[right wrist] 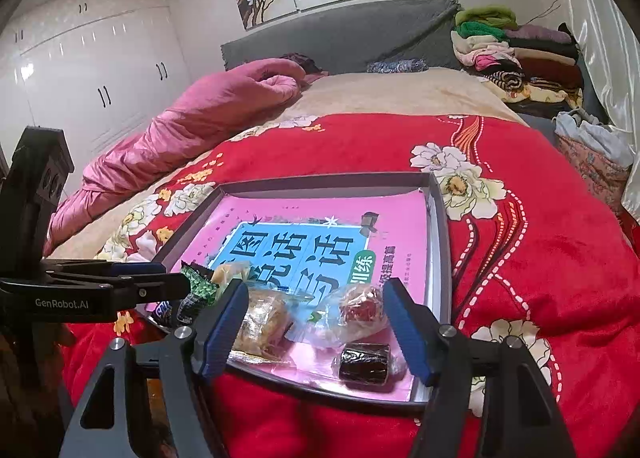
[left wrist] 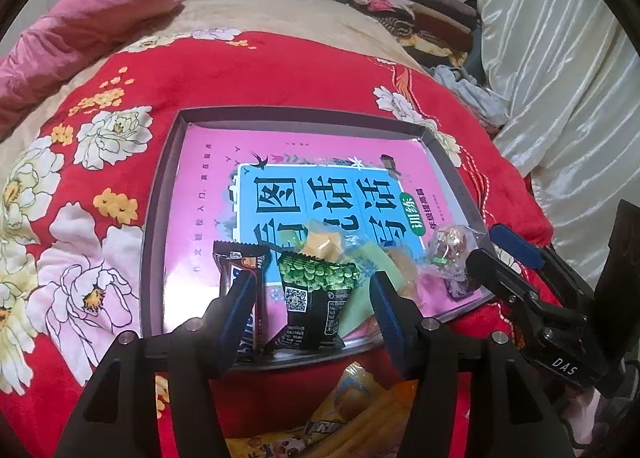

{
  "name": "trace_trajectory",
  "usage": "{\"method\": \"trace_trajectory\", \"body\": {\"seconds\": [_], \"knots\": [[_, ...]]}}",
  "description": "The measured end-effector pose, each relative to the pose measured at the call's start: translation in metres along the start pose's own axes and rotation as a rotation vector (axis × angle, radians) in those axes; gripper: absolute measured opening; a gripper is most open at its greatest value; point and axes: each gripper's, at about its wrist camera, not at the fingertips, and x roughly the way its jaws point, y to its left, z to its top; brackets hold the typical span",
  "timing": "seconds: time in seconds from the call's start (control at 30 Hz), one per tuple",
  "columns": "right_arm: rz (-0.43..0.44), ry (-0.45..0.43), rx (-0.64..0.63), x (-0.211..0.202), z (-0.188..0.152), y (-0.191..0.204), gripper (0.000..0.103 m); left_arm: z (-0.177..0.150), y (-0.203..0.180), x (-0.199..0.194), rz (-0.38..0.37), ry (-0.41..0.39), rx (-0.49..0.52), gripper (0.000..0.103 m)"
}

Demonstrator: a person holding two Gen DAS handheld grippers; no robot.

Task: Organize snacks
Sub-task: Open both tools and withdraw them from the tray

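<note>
Left hand-held gripper (left wrist: 314,294) spread wide, holding nothing; green pea packet (left wrist: 316,298) sits dead ahead between its fingers, long axis running along them, at the near edge of the tray (left wrist: 160,194) on the bed. Brown bar (left wrist: 240,270) lies under its left finger. Right hand-held gripper (right wrist: 314,322) also spread and unloaded, over the clear-wrapped snacks (right wrist: 356,310) further right. Left is nearer the packet.
</note>
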Motion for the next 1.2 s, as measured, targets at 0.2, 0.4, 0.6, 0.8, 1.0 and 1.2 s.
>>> {"method": "trace_trajectory", "body": {"seconds": [0.2, 0.4, 0.6, 0.8, 1.0, 1.2], "knots": [[0.011, -0.019, 0.016, -0.004, 0.002, -0.002, 0.078, -0.002, 0.001, -0.001, -0.008, 0.003, -0.004, 0.075], [0.006, -0.034, 0.018, -0.006, 0.003, -0.003, 0.079, -0.003, 0.000, -0.004, -0.017, -0.002, -0.002, 0.079], [-0.005, -0.054, 0.025, -0.011, 0.005, -0.005, 0.082, -0.002, 0.000, -0.013, -0.025, -0.018, 0.003, 0.079], [-0.006, -0.076, 0.034, -0.018, 0.007, -0.007, 0.085, -0.001, 0.003, -0.022, -0.024, -0.031, -0.005, 0.080], [0.004, -0.098, 0.037, -0.024, 0.008, -0.008, 0.087, -0.005, 0.006, -0.036, -0.025, -0.047, 0.009, 0.080], [0.006, -0.104, 0.032, -0.027, 0.007, -0.008, 0.087, -0.012, 0.011, -0.045, -0.037, -0.053, 0.009, 0.080]]}}
